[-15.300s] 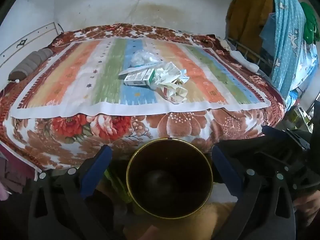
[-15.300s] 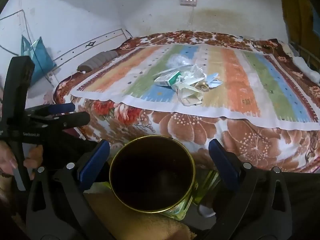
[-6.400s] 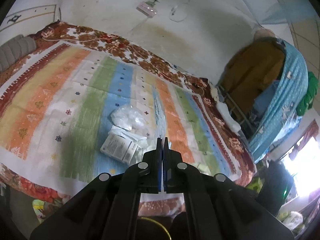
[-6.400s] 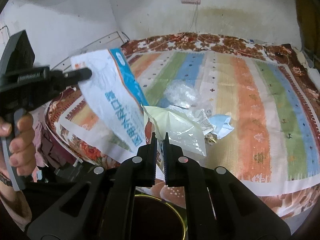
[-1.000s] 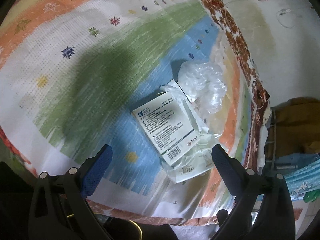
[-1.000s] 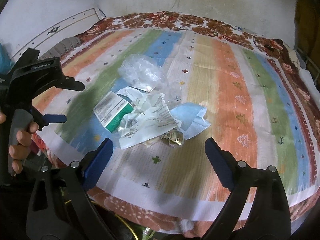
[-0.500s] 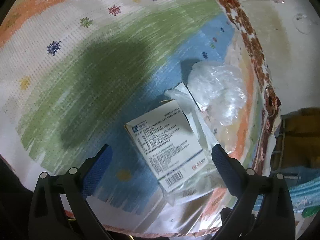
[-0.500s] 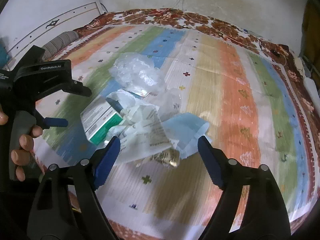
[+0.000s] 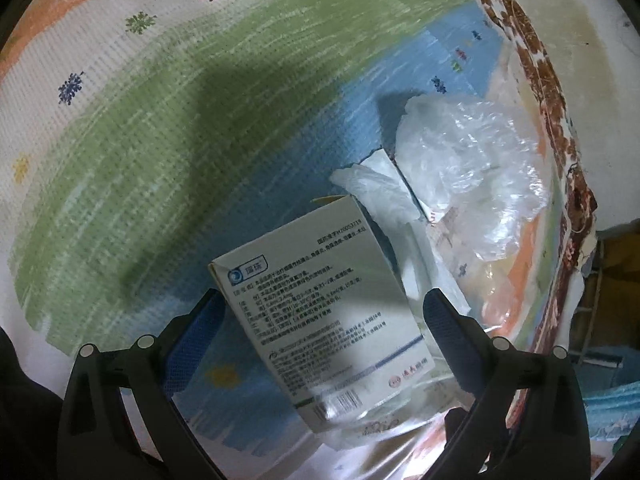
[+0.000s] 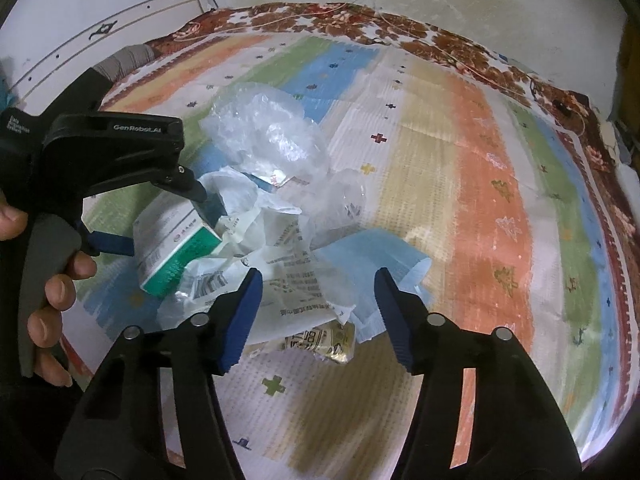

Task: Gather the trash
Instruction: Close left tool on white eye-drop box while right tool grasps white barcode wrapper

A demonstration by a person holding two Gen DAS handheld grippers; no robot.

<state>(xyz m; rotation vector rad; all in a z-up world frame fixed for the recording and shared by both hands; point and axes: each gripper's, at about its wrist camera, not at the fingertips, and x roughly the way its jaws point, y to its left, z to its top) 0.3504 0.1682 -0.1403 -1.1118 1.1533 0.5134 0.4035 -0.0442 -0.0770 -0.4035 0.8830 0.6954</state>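
A heap of trash lies on the striped bed cover. A white and green medicine box (image 9: 320,312) lies between the open fingers of my left gripper (image 9: 320,320); the box also shows in the right wrist view (image 10: 176,248). A crumpled clear plastic bag (image 9: 468,176) lies behind it, also in the right wrist view (image 10: 268,132). My right gripper (image 10: 318,304) is open over a printed white wrapper (image 10: 296,280), a blue face mask (image 10: 372,256) and a gold foil wrapper (image 10: 328,340). The left gripper (image 10: 176,200) appears at left, straddling the box.
The striped cover (image 10: 480,184) lies on a floral blanket (image 10: 440,40) on a bed against a stained wall. A grey pillow (image 10: 124,60) lies at the far left. Hanging cloth (image 9: 612,404) shows at the left wrist view's right edge.
Both grippers have moved down and closer to the trash heap. The left fingers now straddle the medicine box. The right fingers have narrowed over the wrapper and mask.
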